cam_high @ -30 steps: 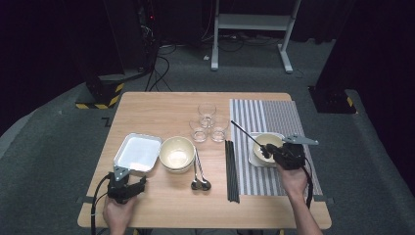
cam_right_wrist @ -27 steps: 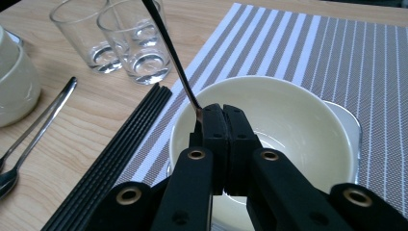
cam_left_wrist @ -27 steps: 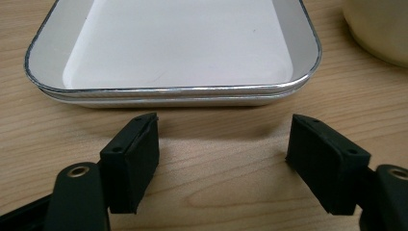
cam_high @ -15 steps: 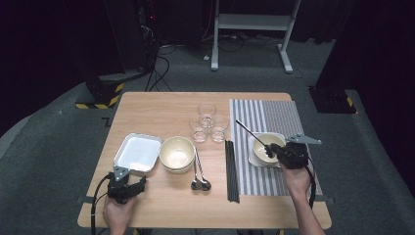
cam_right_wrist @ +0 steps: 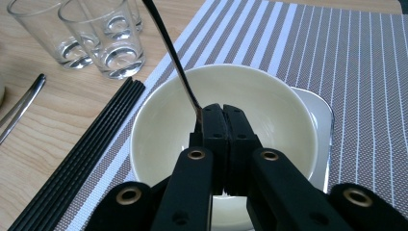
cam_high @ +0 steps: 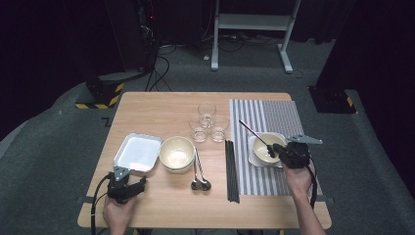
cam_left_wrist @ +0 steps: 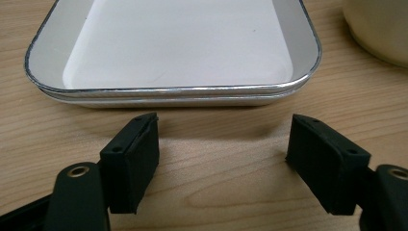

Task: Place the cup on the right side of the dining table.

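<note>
Gripping a spoon over an unmarked bowl, right tool

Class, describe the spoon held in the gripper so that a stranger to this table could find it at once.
Start at the striped placemat on the table's right side, where a cream bowl sits on a small tray. The held spoon slants up out of that bowl, pinched by the right gripper. The two other spoons lie flat on bare wood.

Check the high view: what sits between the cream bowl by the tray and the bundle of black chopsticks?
Two spoons lie side by side between the cream bowl and the black chopsticks, on bare wood, in the high view.
</note>
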`<state>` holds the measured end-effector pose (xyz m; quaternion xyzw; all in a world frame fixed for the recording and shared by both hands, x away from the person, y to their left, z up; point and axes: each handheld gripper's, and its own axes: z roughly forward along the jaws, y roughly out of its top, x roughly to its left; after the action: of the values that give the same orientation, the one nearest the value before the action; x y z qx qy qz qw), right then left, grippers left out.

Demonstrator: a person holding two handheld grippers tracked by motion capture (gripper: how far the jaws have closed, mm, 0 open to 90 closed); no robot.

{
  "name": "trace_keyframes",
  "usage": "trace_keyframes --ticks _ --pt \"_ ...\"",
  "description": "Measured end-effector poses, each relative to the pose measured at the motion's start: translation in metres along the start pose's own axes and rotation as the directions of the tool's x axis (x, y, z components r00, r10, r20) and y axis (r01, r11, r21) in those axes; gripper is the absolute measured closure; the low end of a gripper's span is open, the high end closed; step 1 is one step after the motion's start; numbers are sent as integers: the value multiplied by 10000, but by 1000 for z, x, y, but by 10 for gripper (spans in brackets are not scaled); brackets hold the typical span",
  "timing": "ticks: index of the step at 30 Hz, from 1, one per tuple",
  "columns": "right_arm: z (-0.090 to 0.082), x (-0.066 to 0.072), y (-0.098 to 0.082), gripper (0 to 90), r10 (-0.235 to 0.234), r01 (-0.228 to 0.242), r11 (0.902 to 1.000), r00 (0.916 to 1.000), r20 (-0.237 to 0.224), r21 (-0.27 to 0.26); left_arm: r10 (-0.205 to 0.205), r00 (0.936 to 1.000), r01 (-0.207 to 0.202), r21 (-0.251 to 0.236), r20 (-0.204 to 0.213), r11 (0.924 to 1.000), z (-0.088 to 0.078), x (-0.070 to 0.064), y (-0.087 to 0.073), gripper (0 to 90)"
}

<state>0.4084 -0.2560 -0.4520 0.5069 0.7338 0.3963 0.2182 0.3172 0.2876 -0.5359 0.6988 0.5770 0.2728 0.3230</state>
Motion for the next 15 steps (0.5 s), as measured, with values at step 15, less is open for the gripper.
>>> trace_keyframes --ticks 15 --pt "7 -3 -4 895 -6 3 9996 9999 144 273 -1 10000 1 -3 -1 10000 0 0 0 269"
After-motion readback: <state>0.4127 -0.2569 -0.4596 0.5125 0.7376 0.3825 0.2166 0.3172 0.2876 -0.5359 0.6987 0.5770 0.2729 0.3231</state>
